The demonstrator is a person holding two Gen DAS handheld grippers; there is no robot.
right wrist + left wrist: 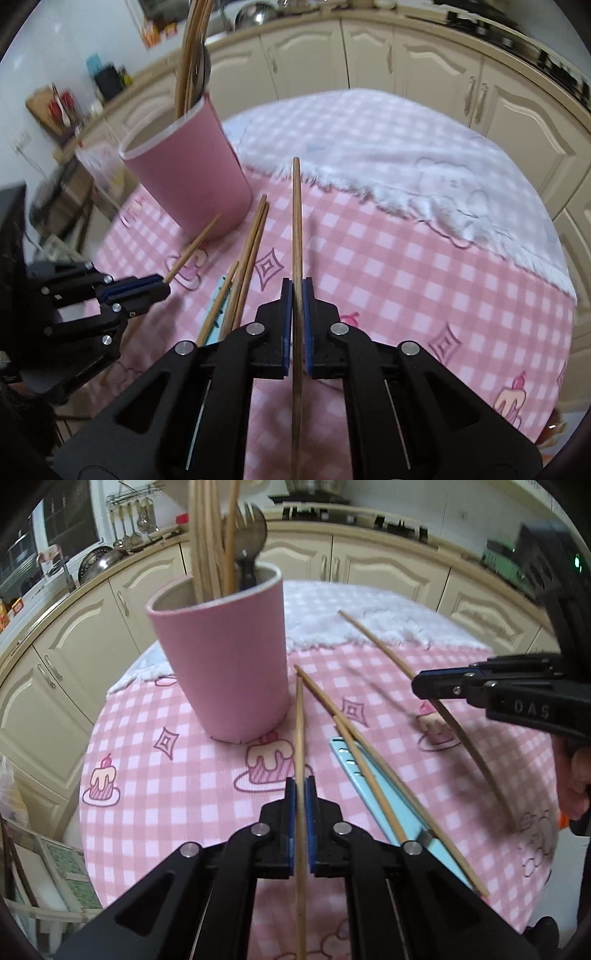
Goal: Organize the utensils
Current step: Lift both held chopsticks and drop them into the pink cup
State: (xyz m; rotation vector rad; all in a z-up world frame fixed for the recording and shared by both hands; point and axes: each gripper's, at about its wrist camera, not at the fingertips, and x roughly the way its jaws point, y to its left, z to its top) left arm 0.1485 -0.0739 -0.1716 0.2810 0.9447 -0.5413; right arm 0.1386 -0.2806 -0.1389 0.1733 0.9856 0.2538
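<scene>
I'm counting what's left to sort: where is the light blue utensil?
In the left wrist view the light blue utensil lies flat on the checked tablecloth, right of the pink cup, under two loose chopsticks.

A pink checked tablecloth (184, 768) and white fleecy cloth (424, 147) lie before cream cabinets (388, 565).

Left gripper (300, 790) at 6 o'clock, blue pads clamped on one wooden chopstick (299, 723) pointing to 12. Pink cup (225, 657) at 11 o'clock, upright on the pink checked tablecloth (166, 775), holding wooden sticks and a metal spoon (255, 535). Two loose chopsticks (354, 738) at 5 o'clock lie across a light blue flat utensil (373, 786). Right gripper (424, 688) at 3 o'clock, pinching another chopstick (384, 650). White fluffy cloth (369, 624) at 1 o'clock.
</scene>
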